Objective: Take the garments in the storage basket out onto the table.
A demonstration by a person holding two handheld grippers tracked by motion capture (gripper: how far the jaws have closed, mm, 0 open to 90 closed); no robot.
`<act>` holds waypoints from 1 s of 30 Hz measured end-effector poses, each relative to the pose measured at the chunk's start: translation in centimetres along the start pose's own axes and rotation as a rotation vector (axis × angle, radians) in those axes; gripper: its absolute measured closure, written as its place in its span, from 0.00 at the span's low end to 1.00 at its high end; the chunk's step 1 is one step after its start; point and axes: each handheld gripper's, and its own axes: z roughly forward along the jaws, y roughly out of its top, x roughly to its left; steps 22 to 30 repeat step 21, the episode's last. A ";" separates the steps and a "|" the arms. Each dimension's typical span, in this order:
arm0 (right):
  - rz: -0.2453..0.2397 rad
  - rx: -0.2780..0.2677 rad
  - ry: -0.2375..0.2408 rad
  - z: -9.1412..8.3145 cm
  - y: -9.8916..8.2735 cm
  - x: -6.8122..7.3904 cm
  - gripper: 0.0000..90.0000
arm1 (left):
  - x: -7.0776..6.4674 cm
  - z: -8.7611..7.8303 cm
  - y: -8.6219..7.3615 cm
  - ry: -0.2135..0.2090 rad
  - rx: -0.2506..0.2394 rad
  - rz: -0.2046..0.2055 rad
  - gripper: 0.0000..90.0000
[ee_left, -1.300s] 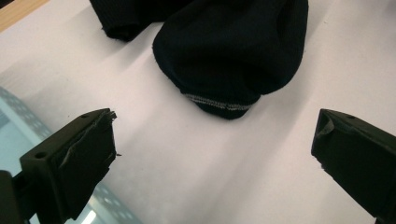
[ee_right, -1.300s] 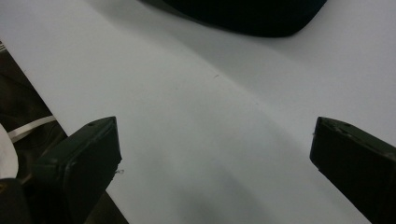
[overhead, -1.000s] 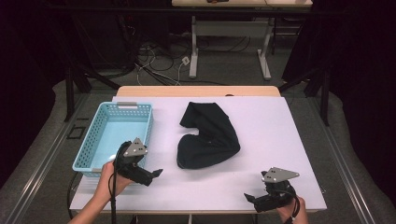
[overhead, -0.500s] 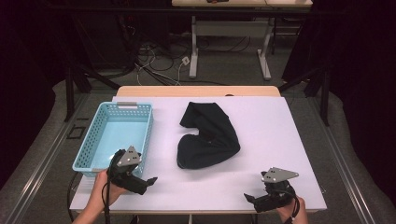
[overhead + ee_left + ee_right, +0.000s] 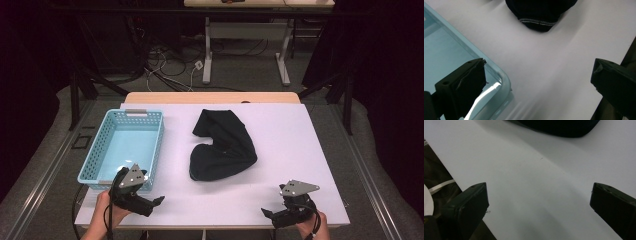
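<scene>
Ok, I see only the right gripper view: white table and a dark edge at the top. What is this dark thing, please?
Observer: It is a black garment, crumpled, lying near the middle of the table.
Operator: Is there some container on the table?
Observer: Yes, a light blue basket stands on the left part, apart from the garment.
Operator: And where is the left gripper?
Observer: The left gripper is at the table's near edge, beside the basket's near corner, with its jaws open and nothing between them.
</scene>
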 end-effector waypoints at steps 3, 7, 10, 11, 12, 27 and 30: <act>-0.003 0.009 0.003 0.0 0.0 0.1 0.02 | -0.1 -0.2 -0.4 0.004 -0.007 -0.001 0.00; -0.006 0.012 0.003 0.0 0.0 0.0 0.02 | -0.3 -0.6 -0.8 0.008 -0.022 -0.010 0.00; -0.010 0.010 0.005 0.0 0.0 0.0 0.02 | -0.3 -0.8 -1.1 0.012 -0.033 -0.014 0.00; -0.008 0.009 0.008 0.0 -0.1 0.0 0.02 | -0.3 -0.8 -1.2 0.012 -0.035 -0.015 0.00; -0.009 0.014 0.011 0.0 -0.1 0.0 0.02 | -0.3 -0.9 -1.4 0.012 -0.041 -0.014 0.00; -0.015 0.007 0.000 0.0 -0.2 0.2 0.02 | -0.1 -0.9 -1.7 0.006 -0.056 -0.017 0.00; -0.015 0.007 0.000 0.0 -0.2 0.2 0.02 | -0.1 -0.9 -1.7 0.006 -0.056 -0.017 0.00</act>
